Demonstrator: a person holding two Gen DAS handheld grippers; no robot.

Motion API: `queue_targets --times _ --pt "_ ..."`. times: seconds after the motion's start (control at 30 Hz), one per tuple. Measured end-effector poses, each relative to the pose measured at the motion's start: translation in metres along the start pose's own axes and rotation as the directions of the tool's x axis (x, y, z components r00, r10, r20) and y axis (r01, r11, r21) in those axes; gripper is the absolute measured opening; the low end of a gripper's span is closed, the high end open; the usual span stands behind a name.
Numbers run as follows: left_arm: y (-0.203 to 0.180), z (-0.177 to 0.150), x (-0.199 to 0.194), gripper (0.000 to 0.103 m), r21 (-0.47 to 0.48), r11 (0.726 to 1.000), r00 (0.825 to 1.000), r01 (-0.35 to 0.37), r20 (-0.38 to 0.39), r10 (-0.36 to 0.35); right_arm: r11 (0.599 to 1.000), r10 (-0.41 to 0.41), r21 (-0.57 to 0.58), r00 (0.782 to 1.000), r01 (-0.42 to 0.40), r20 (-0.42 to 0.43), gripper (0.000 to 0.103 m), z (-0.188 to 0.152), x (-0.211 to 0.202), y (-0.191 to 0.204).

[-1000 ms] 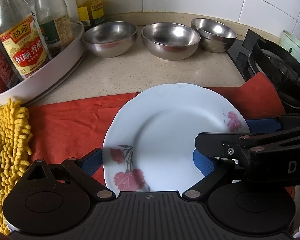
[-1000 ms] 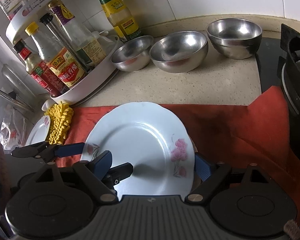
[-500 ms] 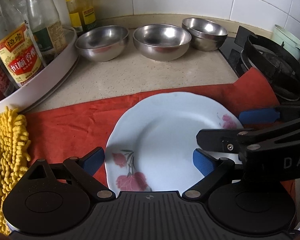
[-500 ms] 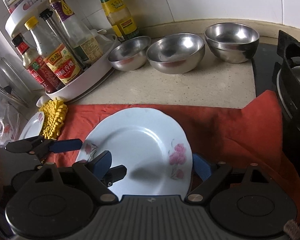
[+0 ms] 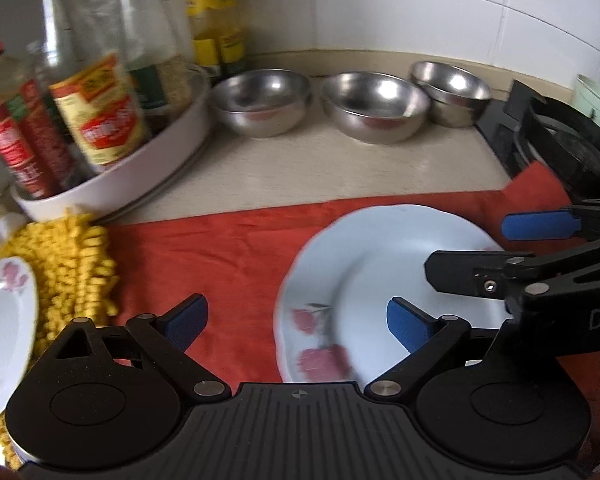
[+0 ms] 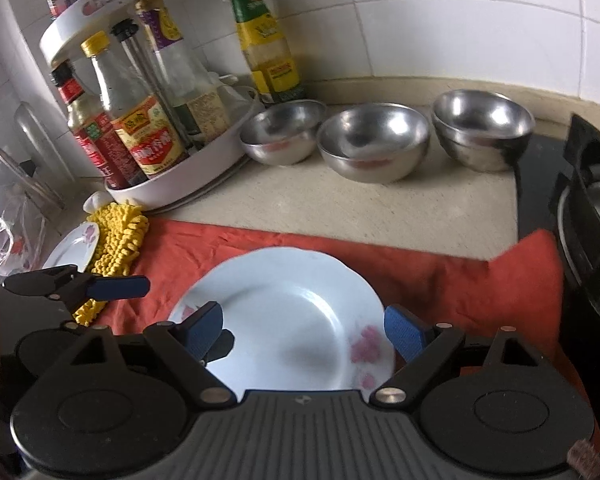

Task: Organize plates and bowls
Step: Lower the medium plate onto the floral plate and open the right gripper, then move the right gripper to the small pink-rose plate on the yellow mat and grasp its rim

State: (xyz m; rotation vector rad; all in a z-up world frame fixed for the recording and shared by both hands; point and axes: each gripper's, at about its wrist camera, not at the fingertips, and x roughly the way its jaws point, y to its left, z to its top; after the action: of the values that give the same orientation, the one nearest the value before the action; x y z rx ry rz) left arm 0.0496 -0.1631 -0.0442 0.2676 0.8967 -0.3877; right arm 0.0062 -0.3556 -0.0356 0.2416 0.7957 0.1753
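Evidently both hand-held grippers, left (image 5: 296,322) and right (image 6: 304,330), stand wide open and empty flanking the floral plate (image 6: 292,316), apparently poised to lift it off the red cloth (image 6: 460,276).

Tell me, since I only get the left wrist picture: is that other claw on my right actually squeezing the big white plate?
Observer: Not from the right wrist view. The right gripper has its jaws wide apart, and the flowered plate lies flat on the red cloth between them.
Operator: And that stand with the bottles, is it just one tray?
Observer: No. The white rack has a second tier above the bottles.
Operator: Is anything left of the small plate by the yellow mop thing?
Observer: Yes. A crumpled clear plastic bag sits just left of the small plate.
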Motion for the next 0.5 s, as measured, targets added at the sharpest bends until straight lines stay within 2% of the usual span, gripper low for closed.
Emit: queue_targets --times 0.23,0.5 --pt "0.043 -0.002 -0.015 0.100 -0.069 0.994 0.997 -0.080 0.019 0.081 0.996 0.056 -0.065 0.998 -0.055 0.013 0.085 0.013 0.010 0.032" --pt "0.103 -0.008 -0.027 0.100 -0.148 0.975 0.985 -0.169 0.014 0.173 0.980 0.134 -0.151 0.991 -0.130 0.012 0.085 0.028 0.034 0.083"
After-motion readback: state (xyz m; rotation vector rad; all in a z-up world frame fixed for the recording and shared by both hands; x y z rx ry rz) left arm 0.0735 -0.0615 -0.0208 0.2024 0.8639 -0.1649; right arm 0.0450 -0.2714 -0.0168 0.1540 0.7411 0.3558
